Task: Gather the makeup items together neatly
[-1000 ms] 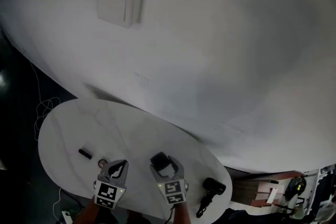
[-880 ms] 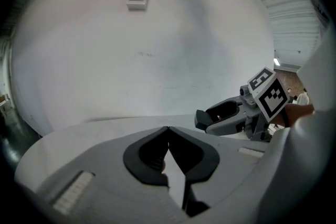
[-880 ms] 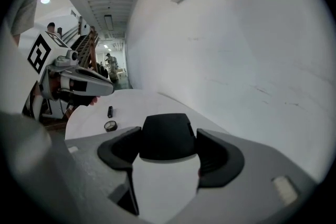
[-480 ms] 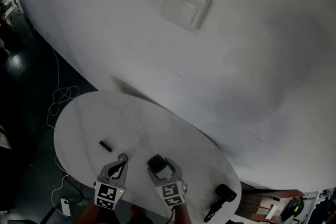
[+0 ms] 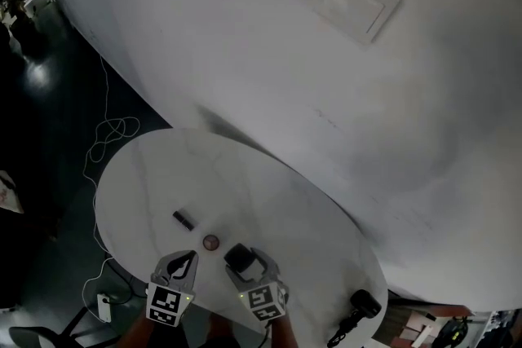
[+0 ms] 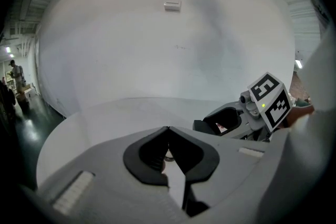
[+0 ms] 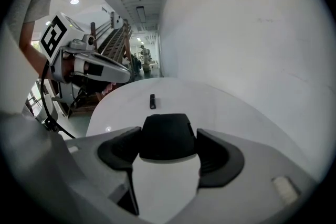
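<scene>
On the white oval table [image 5: 139, 183] lie a short black tube [image 5: 183, 218] and a small round pinkish item [image 5: 211, 242], close together. My right gripper [image 5: 247, 261] is shut on a black square compact [image 5: 239, 256], held just right of the round item. The compact [image 7: 167, 134] fills the jaws in the right gripper view, and the black tube [image 7: 152, 101] lies on the table beyond it. My left gripper [image 5: 183, 258] is shut and empty, just below and left of the round item; in the left gripper view its jaw tips [image 6: 168, 128] meet.
A black handled device with a cord [image 5: 361, 307] lies at the table's far right end. A curved white wall [image 5: 326, 77] with a mounted box [image 5: 359, 0] rises behind the table. Cables [image 5: 114, 134] lie on the dark floor to the left.
Both grippers have shifted left over the table, toward the black tube and the round item. The compact stayed in the right gripper. The head view swung, so the table sits further right.
</scene>
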A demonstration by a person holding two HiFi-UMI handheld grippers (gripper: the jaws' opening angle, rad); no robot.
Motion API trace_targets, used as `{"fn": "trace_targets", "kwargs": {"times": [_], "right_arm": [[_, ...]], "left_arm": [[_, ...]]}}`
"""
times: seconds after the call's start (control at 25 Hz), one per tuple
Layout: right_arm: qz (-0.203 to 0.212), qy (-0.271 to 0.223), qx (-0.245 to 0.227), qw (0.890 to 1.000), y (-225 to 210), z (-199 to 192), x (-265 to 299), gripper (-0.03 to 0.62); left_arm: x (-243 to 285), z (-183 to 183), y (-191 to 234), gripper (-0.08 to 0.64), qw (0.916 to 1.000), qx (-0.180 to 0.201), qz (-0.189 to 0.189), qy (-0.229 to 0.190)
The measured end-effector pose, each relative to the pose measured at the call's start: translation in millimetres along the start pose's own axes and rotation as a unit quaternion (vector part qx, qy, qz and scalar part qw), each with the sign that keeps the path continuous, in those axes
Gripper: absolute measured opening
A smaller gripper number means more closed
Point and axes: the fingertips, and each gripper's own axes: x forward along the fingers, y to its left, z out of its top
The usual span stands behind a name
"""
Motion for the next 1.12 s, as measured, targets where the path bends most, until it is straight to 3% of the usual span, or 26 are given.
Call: {"fn": "trace_targets", "kwargs": {"times": [0.52,1.12], "right_arm": [[0.043,0.046,-0.026,0.998,17,-33,38,0.331],[0.041,0.058,-0.029,0.997,19,-46,47,0.334]], "left_arm": [[7,-38,15,0.011,0.9992,-0.024,0.012,0.029],[7,-45,14,0.011,0.9992,-0.025,0.008,0.029]]}}
